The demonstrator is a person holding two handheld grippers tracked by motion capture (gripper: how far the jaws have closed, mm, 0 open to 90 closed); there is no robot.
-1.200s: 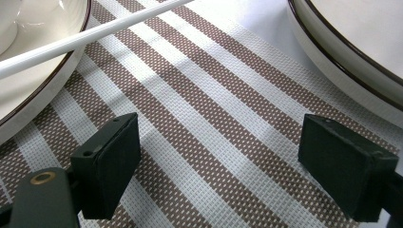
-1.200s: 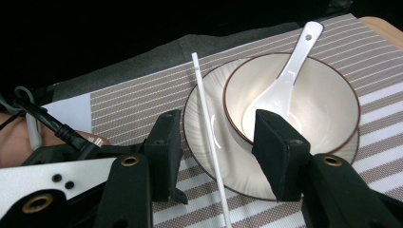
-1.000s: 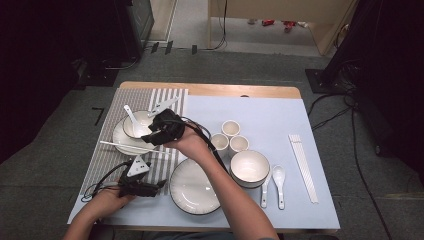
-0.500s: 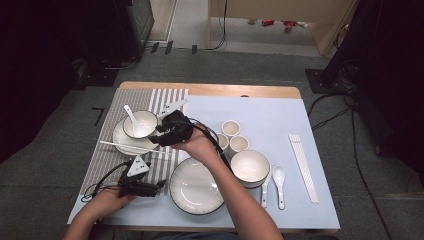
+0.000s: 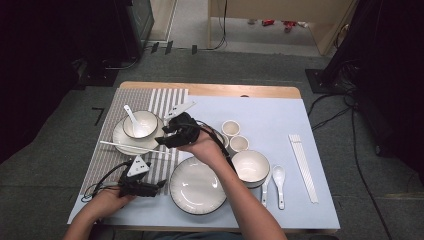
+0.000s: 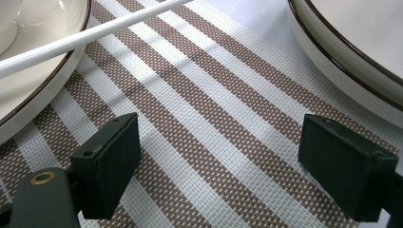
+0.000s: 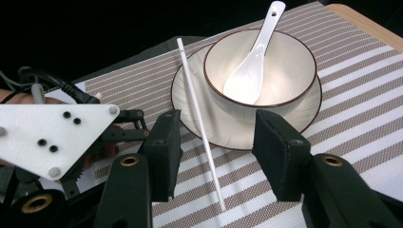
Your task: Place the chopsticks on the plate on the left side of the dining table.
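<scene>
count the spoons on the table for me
3. One spoon stands in the bowl on the striped mat at the left. Two spoons lie on the blue mat right of the other bowl: and. More may be hidden under the arm.

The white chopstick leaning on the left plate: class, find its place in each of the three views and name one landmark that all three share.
High view: white chopstick at left, across the plate's near rim.
Left gripper view: top left, over the rim.
Right gripper view: centre, between the open jaws.
Shared landmark: striped placemat.
</scene>
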